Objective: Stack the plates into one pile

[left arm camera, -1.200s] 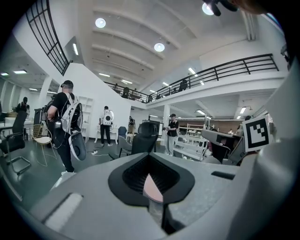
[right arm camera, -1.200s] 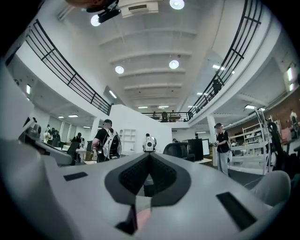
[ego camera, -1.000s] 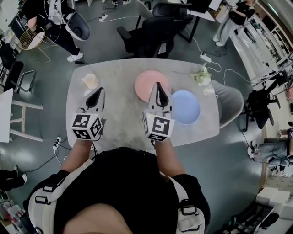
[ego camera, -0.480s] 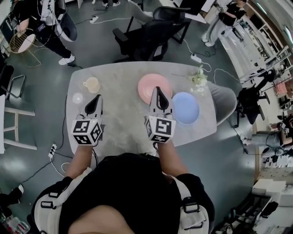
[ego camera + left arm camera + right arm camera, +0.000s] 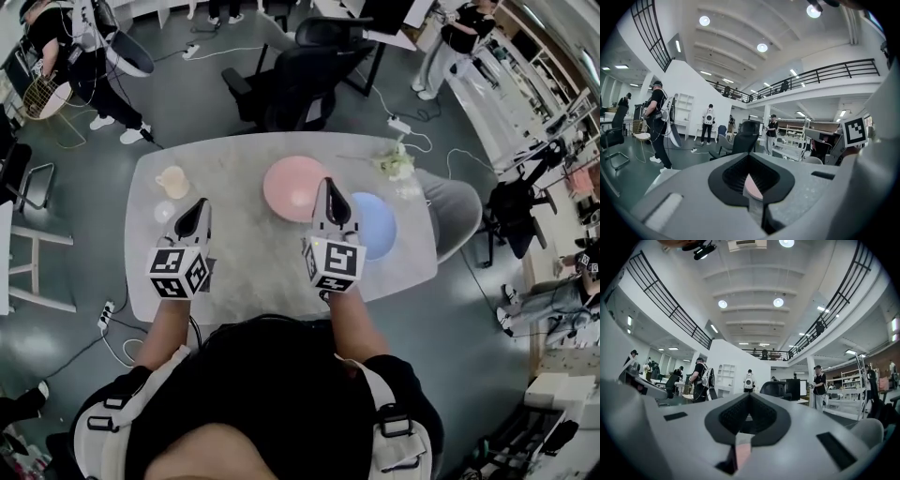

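Observation:
A pink plate [image 5: 292, 187] lies at the table's far middle. A light blue plate [image 5: 380, 228] lies to its right, nearer me, and the two plates are apart. My right gripper [image 5: 329, 185] is shut and empty, held level, with its tip over the pink plate's right edge; its body hides the blue plate's left part. My left gripper [image 5: 199, 206] is also shut and empty, over bare table to the left of the pink plate. A sliver of pink plate shows through the shut jaws in the left gripper view [image 5: 751, 185] and in the right gripper view [image 5: 742, 451].
A cream cup [image 5: 172, 180] and a small clear dish [image 5: 164, 212] stand at the far left of the grey marble table [image 5: 244, 253]. A sprig of flowers [image 5: 394, 165] lies at the far right. Office chairs [image 5: 291, 80] and people stand beyond the table.
The head view has shifted. The right gripper's tip has gone from over the pink plate's middle to its right edge. The left gripper stays near the cup. Both jaws stay shut.

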`<action>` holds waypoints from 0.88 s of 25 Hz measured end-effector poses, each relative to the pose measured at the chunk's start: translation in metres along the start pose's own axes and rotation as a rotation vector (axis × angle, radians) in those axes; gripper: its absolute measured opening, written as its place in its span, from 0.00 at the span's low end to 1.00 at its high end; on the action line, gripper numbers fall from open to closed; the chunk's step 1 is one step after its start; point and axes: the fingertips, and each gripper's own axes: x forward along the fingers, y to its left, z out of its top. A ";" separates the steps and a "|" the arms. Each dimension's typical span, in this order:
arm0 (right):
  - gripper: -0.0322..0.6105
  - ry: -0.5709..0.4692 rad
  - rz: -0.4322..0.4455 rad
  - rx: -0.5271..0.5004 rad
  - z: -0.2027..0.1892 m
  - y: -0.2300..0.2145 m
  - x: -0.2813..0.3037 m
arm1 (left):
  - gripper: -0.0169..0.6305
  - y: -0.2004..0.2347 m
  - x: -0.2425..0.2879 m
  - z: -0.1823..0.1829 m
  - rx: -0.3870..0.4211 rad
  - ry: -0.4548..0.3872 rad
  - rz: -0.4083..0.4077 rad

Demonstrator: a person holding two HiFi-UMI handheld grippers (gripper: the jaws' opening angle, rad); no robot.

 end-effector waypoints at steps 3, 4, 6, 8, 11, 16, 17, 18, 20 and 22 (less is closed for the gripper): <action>0.06 -0.013 -0.006 0.025 -0.015 -0.069 -0.014 | 0.03 -0.057 0.024 -0.007 0.024 -0.002 0.010; 0.06 -0.020 -0.003 0.030 -0.020 -0.095 -0.020 | 0.03 -0.081 0.033 -0.010 0.025 -0.004 0.010; 0.06 -0.036 0.017 0.041 -0.031 -0.146 -0.030 | 0.03 -0.134 0.056 -0.023 0.013 -0.007 0.001; 0.06 -0.046 0.055 0.048 -0.044 -0.194 -0.039 | 0.03 -0.189 0.082 -0.037 -0.020 -0.018 0.003; 0.06 -0.024 0.122 0.050 -0.061 -0.261 -0.052 | 0.03 -0.269 0.111 -0.056 -0.050 -0.027 0.038; 0.06 0.024 0.226 0.077 -0.059 -0.323 -0.074 | 0.03 -0.361 0.113 -0.066 -0.005 0.051 0.096; 0.06 0.019 0.245 0.081 -0.055 -0.327 -0.077 | 0.03 -0.372 0.111 -0.065 -0.012 0.060 0.102; 0.06 0.013 0.264 0.083 -0.050 -0.329 -0.080 | 0.03 -0.379 0.109 -0.062 -0.019 0.063 0.108; 0.06 0.002 0.293 0.089 -0.043 -0.331 -0.083 | 0.03 -0.389 0.106 -0.055 -0.020 0.059 0.122; 0.06 0.000 0.313 0.097 -0.042 -0.332 -0.088 | 0.03 -0.396 0.100 -0.050 0.005 0.056 0.138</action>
